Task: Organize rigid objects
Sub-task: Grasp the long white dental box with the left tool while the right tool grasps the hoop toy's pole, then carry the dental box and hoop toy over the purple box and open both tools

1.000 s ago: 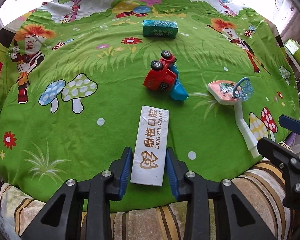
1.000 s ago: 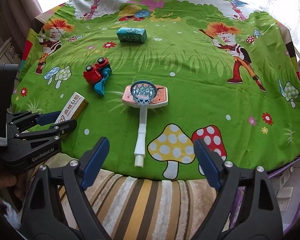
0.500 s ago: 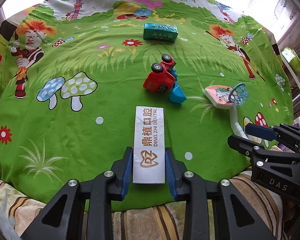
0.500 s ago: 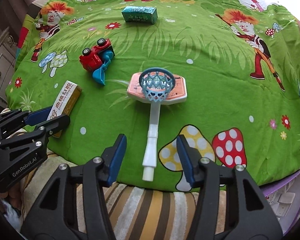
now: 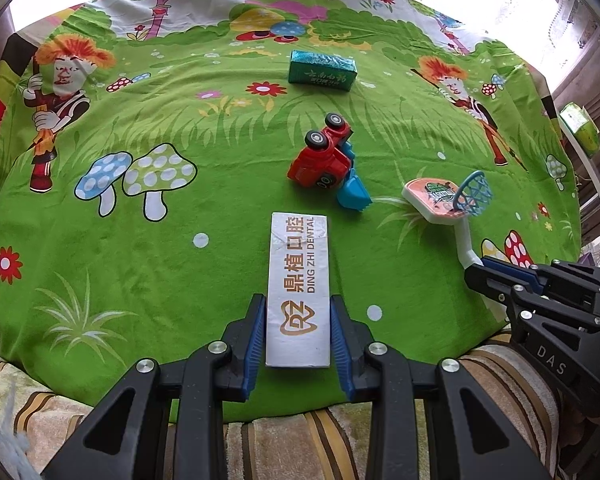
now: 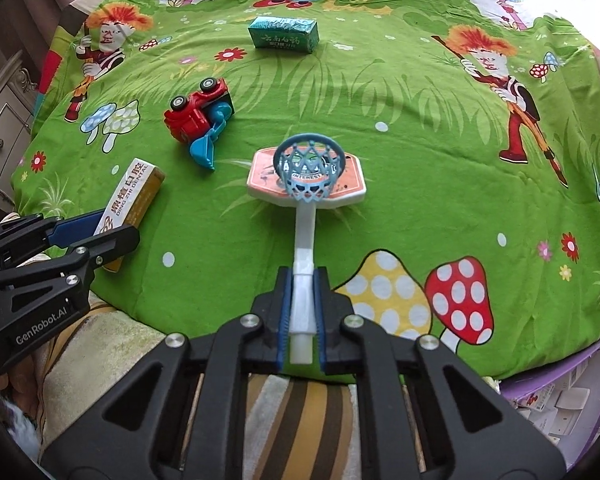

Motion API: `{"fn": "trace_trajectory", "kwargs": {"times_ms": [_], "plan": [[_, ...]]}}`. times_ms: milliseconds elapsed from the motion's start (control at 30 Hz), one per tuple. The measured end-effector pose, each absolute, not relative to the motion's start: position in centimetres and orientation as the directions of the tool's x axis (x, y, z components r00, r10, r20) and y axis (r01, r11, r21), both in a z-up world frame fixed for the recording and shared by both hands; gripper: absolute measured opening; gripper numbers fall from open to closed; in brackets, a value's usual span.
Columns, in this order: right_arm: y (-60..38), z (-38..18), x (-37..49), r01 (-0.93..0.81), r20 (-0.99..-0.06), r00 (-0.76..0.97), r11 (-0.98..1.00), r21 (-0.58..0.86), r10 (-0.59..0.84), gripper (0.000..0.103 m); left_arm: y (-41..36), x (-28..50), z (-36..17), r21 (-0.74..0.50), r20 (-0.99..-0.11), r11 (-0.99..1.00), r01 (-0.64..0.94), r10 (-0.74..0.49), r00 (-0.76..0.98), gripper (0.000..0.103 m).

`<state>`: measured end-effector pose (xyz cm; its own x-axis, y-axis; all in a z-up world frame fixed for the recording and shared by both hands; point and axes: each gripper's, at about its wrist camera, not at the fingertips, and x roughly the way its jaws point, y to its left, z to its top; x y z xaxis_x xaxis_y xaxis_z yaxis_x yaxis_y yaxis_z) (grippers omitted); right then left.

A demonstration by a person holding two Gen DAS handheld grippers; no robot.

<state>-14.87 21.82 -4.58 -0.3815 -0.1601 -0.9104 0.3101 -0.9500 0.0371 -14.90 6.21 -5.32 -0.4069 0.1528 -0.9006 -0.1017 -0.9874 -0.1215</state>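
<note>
1. while two grippers work the green cartoon cloth [image 5: 100, 264], the left gripper [image 5: 298, 330] has its fingers clamped on one white box [image 5: 299, 276] near the cloth's front edge.
2. the right gripper [image 6: 303, 312], its fingers having just closed, pinches the pole of one toy basketball hoop [image 6: 308, 172] lying flat.
3. one red toy truck [image 6: 198, 120] lies tipped over.
4. one teal box [image 6: 284, 36] sits farther back.

a white dental box [image 5: 298, 292] with gold lettering lies flat at the near edge, its length running near to far. beyond it a red toy truck [image 5: 322, 156] with a blue scoop is tipped on its side, wheels up. farthest, a teal box [image 5: 323, 71] lies crosswise. to the right a toy basketball hoop [image 6: 308, 176] lies on its back, blue rim up, white pole pointing near.
</note>
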Motion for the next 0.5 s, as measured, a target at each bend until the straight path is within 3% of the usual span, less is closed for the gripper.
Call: {"fn": "trace_trajectory", "kwargs": {"times_ms": [500], "plan": [[23.2, -2.4, -13.4, 0.280, -0.862, -0.471, -0.959, 0.052, -0.184, 0.013, 5.9, -14.1, -4.3, -0.142, -0.874, -0.985, -0.096, 0.170, -0.455, 0.032]]}}
